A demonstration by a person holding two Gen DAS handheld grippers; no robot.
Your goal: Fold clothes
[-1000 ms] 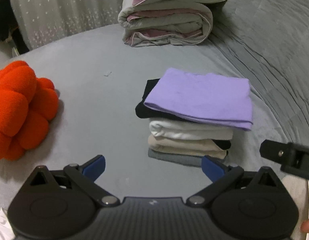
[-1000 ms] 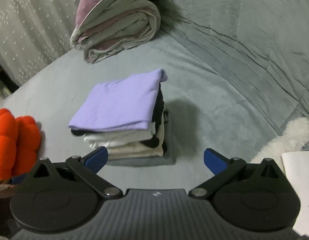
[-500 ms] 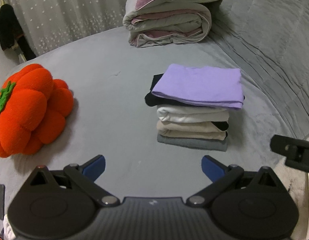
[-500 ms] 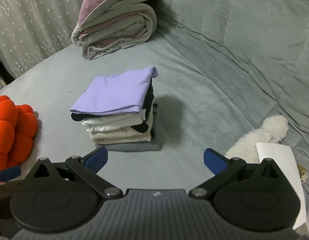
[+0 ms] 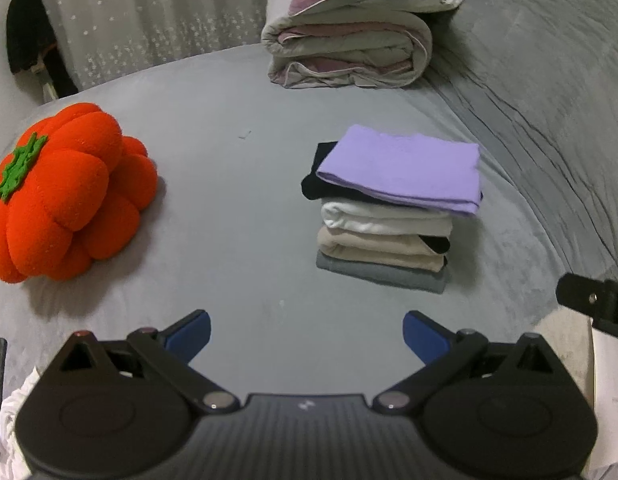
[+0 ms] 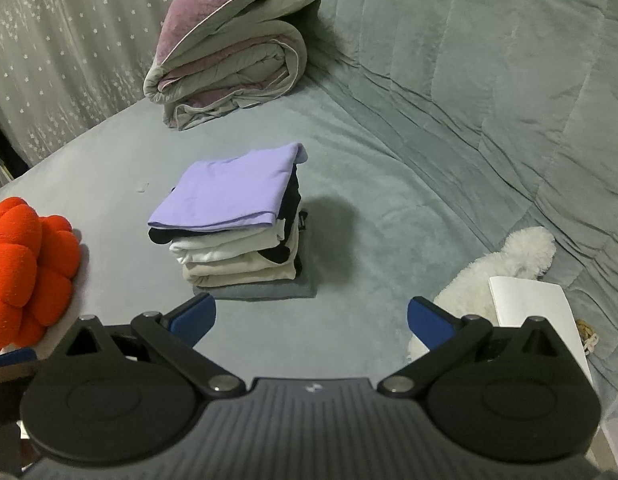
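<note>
Left wrist view: left gripper (image 5: pixel 306 330), blue-tipped jaws spread wide, nothing between them, held above the grey bed cover (image 5: pixel 237 216). Right gripper (image 6: pixel 311 318), likewise wide and empty. Stack of folded clothes (image 5: pixel 393 212) ahead, right of centre, well apart from both; lilac garment (image 5: pixel 405 168) on top, black, white, beige and grey layers beneath. Orange pumpkin cushion (image 5: pixel 61 192) far left. Rolled duvet (image 5: pixel 349 44) at far end. White plush toy (image 6: pixel 493 272) near right.

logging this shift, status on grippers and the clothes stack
Left gripper open, empty. Right gripper open, empty. Clothes stack folded on the bed, purple shirt on top, untouched. Nothing between grippers and stack.
</note>
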